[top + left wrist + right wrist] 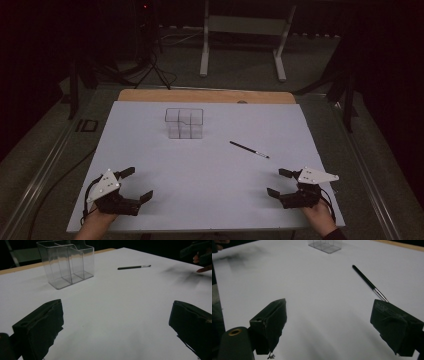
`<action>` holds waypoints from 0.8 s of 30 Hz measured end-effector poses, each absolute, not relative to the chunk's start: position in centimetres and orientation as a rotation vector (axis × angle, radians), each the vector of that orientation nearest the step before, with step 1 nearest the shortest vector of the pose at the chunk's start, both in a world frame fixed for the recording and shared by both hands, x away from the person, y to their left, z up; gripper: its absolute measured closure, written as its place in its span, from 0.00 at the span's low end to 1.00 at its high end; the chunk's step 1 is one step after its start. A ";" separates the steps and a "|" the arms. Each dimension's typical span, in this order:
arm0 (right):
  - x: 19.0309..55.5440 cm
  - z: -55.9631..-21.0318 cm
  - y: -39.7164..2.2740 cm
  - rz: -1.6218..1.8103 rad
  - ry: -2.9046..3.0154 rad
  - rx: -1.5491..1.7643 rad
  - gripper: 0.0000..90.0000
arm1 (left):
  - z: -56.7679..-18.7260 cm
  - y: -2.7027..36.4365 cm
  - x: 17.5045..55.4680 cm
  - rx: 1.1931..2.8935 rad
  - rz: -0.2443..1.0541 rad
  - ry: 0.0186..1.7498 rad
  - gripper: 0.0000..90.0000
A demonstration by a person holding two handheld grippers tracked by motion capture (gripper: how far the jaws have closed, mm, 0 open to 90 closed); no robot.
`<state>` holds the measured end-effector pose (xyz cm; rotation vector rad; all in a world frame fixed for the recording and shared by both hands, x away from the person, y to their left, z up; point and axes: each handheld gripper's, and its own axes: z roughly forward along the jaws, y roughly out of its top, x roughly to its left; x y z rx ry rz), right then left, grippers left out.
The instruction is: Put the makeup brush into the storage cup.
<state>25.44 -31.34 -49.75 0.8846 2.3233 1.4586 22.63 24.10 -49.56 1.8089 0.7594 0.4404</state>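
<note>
High view first: the left gripper (134, 184) rests at the near left corner of the table, its jaws spread wide with nothing between them. The right gripper (280, 182) sits at the near right corner, jaws likewise wide apart and empty. Each is held by a hand coming in from the bottom edge, and each carries a grey three-cornered plate on top.

Nearest the right gripper lies a thin black brush (249, 149), flat on the sheet, slanted, its metal ferrule and tip toward the right. In the right gripper view the brush (369, 283) runs up from just behind the right-hand jaw, apart from it.

Farther out, toward the back of the sheet, stands a clear plastic organizer (184, 123) with several compartments, upright and empty as far as can be seen.

A white sheet (210, 180) covers nearly all of the table; a strip of bare wooden tabletop (200, 96) shows along the far edge. Beyond it the room is dark: grey carpeted floor, a tripod's legs (155, 70), and a pale metal frame (245, 30).
</note>
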 end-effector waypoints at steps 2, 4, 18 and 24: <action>25.4 -49.7 -31.2 1.457 2.326 0.875 0.15 | -49.5 24.1 22.6 1.802 0.437 0.757 0.01; 25.3 -49.5 -31.1 1.464 2.316 0.858 0.15 | -49.4 24.1 22.5 1.806 0.443 0.757 0.01; 25.3 -49.1 -30.5 1.486 2.336 0.811 0.15 | -49.3 24.2 22.4 1.788 0.444 0.751 0.01; 25.7 -49.1 -30.6 1.420 2.336 0.823 0.16 | -49.2 24.3 22.4 1.779 0.442 0.753 0.01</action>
